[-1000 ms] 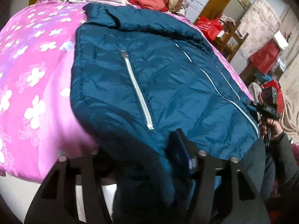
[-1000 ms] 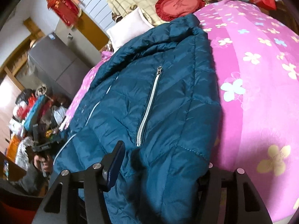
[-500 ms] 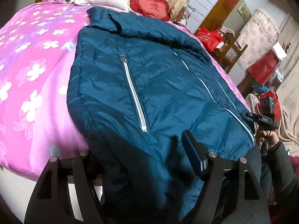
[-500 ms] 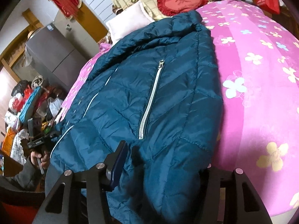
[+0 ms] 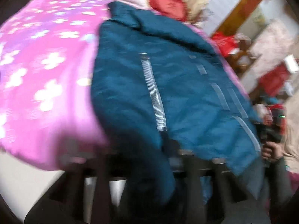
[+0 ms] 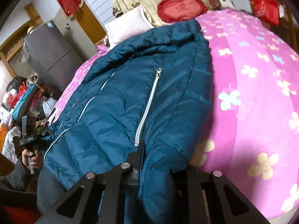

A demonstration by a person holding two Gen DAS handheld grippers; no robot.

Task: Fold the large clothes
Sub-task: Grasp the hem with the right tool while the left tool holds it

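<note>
A teal quilted jacket (image 5: 186, 93) (image 6: 115, 108) lies front up on the pink flowered bedcover (image 5: 46, 78) (image 6: 252, 97), collar at the far end and silver pocket zips showing. My left gripper (image 5: 149, 160) is at the jacket's near hem. Its jaws are closing on a hanging fold of fabric, though this view is blurred. My right gripper (image 6: 160, 160) is at the hem's other corner, jaws closing tight with the fabric pinched between the pads. Each view shows a hand (image 5: 271, 151) (image 6: 31, 158) on the other gripper's handle.
A red heart cushion (image 6: 181, 7) and a white pillow (image 6: 127, 28) lie past the collar. A grey fridge (image 6: 52, 52) and piled bags (image 6: 18, 102) stand off the bed's one side, and red bags (image 5: 224, 43) and shelves off the other. The bed edge runs just below both grippers.
Both grippers' jaws have closed from wide apart onto the jacket's near hem, bunching it into folds. The left wrist view has turned blurred.
</note>
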